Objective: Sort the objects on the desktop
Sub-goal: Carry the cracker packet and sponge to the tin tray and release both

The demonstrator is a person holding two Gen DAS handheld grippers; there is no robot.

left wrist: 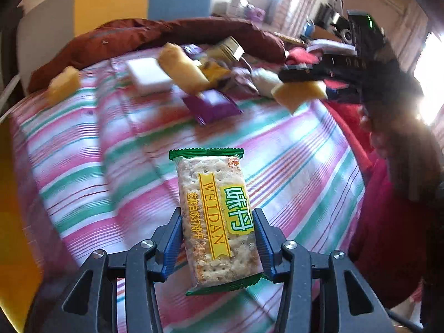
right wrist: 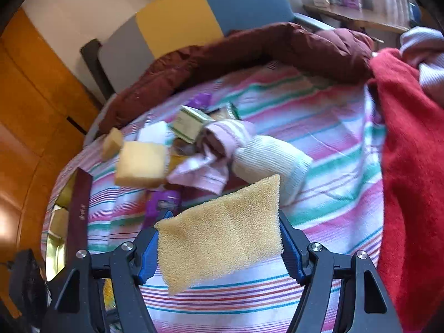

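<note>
above striped bedsheet (left wrist: 83,149): left tool (left wrist: 219,238) grips cracker packet (left wrist: 216,216); right tool (right wrist: 219,244) grips sponge (right wrist: 222,233).

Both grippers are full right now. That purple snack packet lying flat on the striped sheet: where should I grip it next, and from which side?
Grip the purple snack packet across its narrow width at the middle, coming down from above. It lies flat on the striped sheet, so the sealed ends are too thin to bite. Approach from the near side: a sponge crowds its far edge.
</note>
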